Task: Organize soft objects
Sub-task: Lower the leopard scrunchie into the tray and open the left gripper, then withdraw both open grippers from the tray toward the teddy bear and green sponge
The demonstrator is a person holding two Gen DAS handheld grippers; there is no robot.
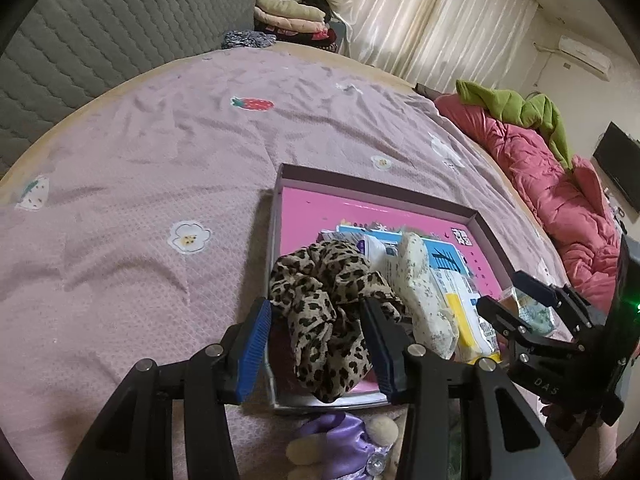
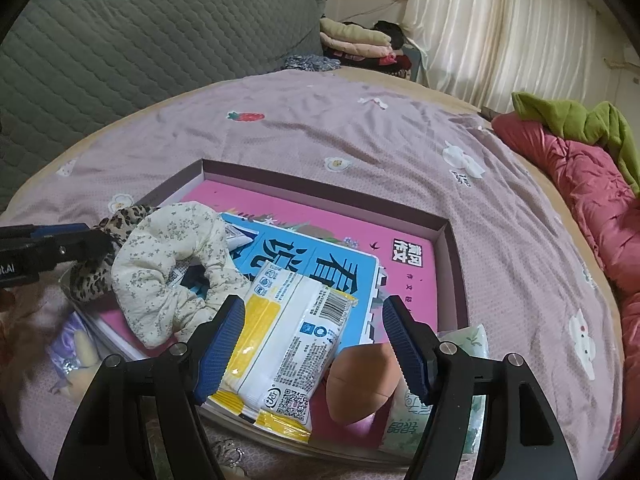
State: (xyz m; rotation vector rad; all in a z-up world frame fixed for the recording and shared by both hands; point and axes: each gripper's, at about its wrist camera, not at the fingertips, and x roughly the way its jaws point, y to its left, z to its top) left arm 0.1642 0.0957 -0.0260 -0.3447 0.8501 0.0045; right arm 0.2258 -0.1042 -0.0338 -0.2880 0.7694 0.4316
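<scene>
- Leopard scrunchie [image 1: 320,312] lies at near-left corner of the shallow box [image 1: 380,190], draped partly over its near edge, on the bed [image 1: 160,168].
- Left gripper [image 1: 320,344]: jaws parted and released; scrunchie sits between the blue pads [image 1: 254,352], not pinched.
- Floral scrunchie [image 2: 168,268] just right of the leopard one, touching it, inside the box.
- White-yellow wipes pack [image 2: 288,340] next right, on the pink-blue book cover [image 2: 340,248] that lines the box.
- Right gripper [image 2: 314,344]: wide open, hanging over the pack and an orange plush ball [image 2: 360,380], clamping nothing.
- Purple doll [image 1: 344,444] lies outside the box, on the bed at its near edge.
</scene>
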